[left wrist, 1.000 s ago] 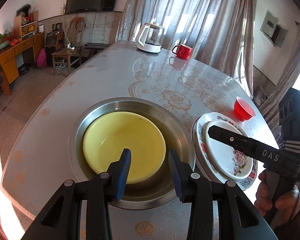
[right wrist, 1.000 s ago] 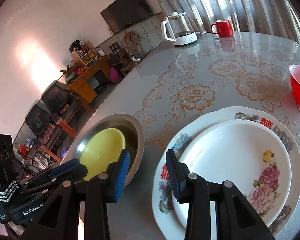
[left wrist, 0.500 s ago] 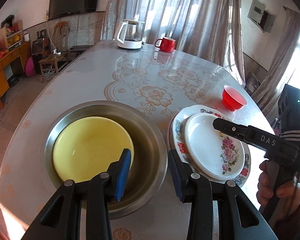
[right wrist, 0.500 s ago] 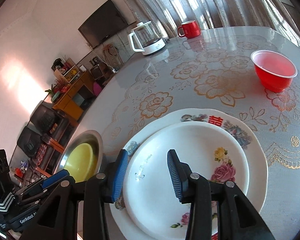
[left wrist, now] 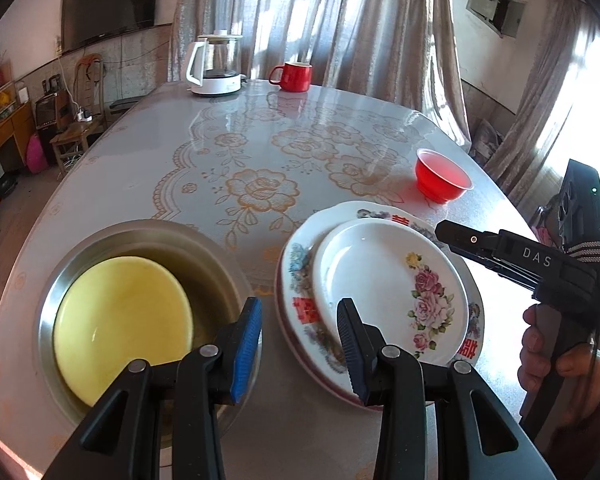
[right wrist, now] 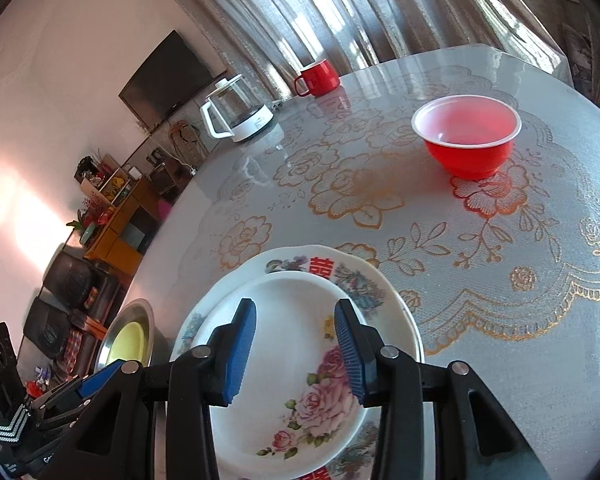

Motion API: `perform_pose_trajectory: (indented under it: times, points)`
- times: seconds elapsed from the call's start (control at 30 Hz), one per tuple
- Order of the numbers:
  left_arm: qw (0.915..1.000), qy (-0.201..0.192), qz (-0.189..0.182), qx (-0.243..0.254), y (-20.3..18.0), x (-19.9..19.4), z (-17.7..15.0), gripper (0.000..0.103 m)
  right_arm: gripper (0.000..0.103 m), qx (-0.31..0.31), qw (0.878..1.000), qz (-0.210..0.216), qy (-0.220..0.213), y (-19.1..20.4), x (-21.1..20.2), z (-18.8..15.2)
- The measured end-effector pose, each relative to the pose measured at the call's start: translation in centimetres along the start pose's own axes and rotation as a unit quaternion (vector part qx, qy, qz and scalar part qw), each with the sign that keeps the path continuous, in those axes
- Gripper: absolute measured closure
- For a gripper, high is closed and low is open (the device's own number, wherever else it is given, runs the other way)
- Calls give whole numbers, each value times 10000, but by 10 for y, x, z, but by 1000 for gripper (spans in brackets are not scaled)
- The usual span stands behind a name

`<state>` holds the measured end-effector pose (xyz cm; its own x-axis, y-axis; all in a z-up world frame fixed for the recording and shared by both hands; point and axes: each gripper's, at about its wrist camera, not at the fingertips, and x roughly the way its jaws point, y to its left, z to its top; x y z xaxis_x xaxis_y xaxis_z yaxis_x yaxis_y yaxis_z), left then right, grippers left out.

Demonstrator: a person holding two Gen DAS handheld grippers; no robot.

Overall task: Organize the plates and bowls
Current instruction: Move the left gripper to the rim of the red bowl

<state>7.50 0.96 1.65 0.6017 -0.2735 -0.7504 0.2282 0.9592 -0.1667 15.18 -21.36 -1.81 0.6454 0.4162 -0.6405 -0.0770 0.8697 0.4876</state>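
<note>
A small white floral plate [left wrist: 392, 288] lies on a larger floral plate [left wrist: 296, 280]; both also show in the right wrist view, small plate [right wrist: 300, 360] on large plate [right wrist: 396, 312]. A yellow bowl [left wrist: 120, 320] sits inside a steel basin [left wrist: 216, 252] at the left. A red plastic bowl [left wrist: 442, 178] stands beyond the plates, also in the right wrist view [right wrist: 466, 136]. My left gripper [left wrist: 298, 344] is open and empty, above the gap between basin and plates. My right gripper [right wrist: 294, 350] is open and empty, over the stacked plates.
A white kettle [left wrist: 214, 64] and a red mug [left wrist: 294, 76] stand at the table's far end. The table edge curves close behind the red bowl on the right. Chairs and cabinets stand beyond the table's left side.
My left gripper has shifted right, from over the basin to the gap beside the plates. My right gripper has swung right, from the plates' edge to over them, facing the red bowl.
</note>
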Motion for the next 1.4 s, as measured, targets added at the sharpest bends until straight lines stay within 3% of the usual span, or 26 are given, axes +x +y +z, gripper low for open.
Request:
perform_pose_trajectory:
  times: [0.5,0.8,1.0,1.4]
  points:
    - [9989,247,-296,270,-43,38,34,63,62,795,9936,-570,-573,-74,-23,34]
    - [9978,256,-472,397,-74,63,65,63,64,923,9876,-866,-928,-100,-28,65]
    - [9970,322,-680,188,-92,88,90,59,69,949,9860,-1012,-923,-114,-17,86]
    - [9935,576,-979,48,-125,145,133,62,77,1347,9800,-1180,-871,-153,9,116]
